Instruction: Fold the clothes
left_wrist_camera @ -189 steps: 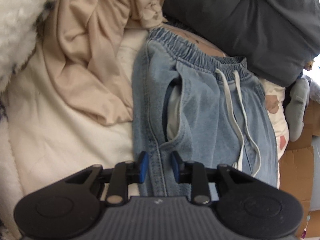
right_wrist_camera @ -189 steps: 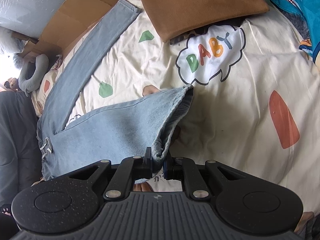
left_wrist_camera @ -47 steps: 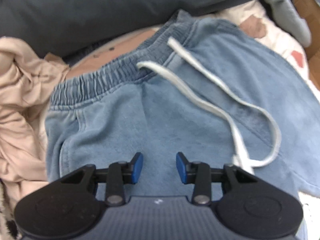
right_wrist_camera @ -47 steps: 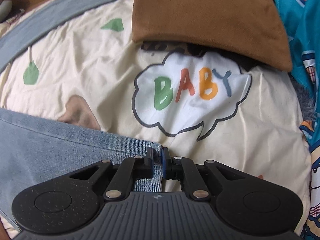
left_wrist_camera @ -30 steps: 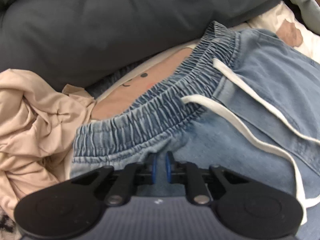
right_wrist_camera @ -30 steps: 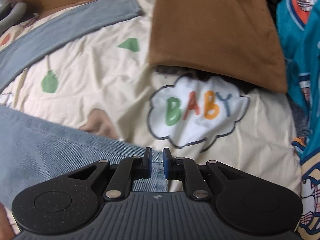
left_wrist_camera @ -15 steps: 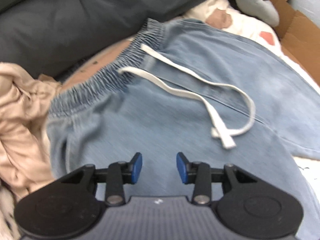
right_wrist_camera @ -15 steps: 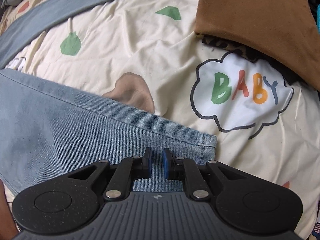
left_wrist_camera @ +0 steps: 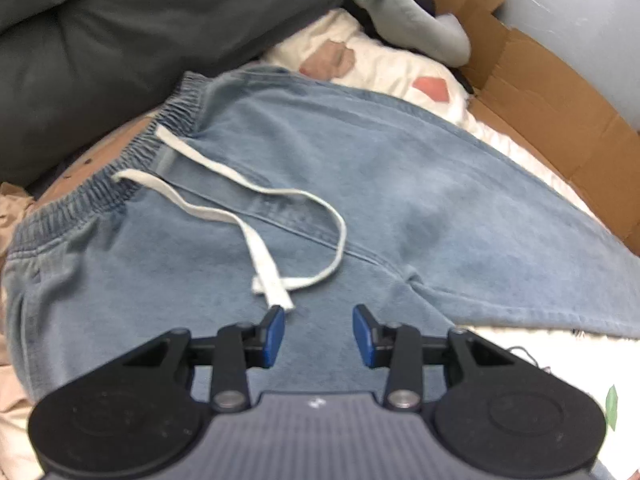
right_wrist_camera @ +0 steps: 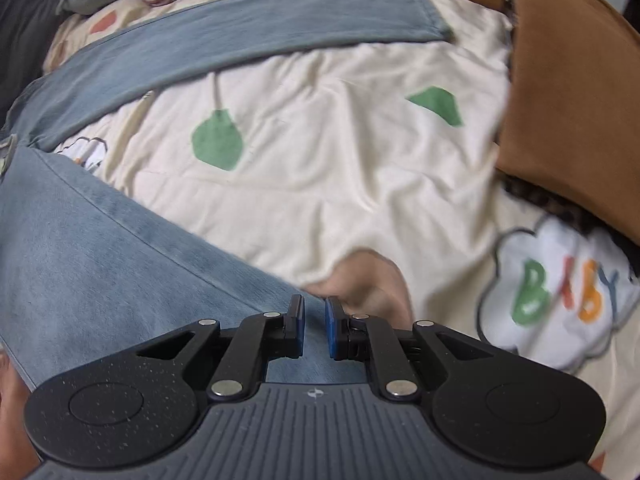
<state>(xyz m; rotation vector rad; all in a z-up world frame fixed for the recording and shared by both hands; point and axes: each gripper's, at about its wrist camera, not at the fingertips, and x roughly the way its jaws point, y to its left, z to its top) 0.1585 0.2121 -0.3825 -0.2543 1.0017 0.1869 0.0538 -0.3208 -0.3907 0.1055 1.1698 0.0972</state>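
Light blue denim trousers [left_wrist_camera: 400, 184] lie spread flat on the bed, elastic waistband [left_wrist_camera: 132, 168] at the upper left and a white drawstring [left_wrist_camera: 264, 256] looped across the front. My left gripper [left_wrist_camera: 319, 330] hovers open just above the crotch area, the drawstring's end beside its left fingertip. In the right wrist view the near trouser leg [right_wrist_camera: 100, 280] runs under my right gripper [right_wrist_camera: 314, 320], and the far leg [right_wrist_camera: 240, 52] stretches across the top. The right jaws stand slightly apart, with nothing between them.
A cream bedsheet [right_wrist_camera: 320, 168] with green shapes and a "BABY" cloud print [right_wrist_camera: 560, 292] lies under the trousers. A brown cushion [right_wrist_camera: 580, 100] is at the right. A dark grey duvet [left_wrist_camera: 140, 40], a grey pillow [left_wrist_camera: 408, 20], cardboard [left_wrist_camera: 540, 92] and beige cloth [left_wrist_camera: 12, 420] surround them.
The left gripper let go of the waistband, opened and drew back toward the crotch. The right gripper released the hem and slid left along the near leg.
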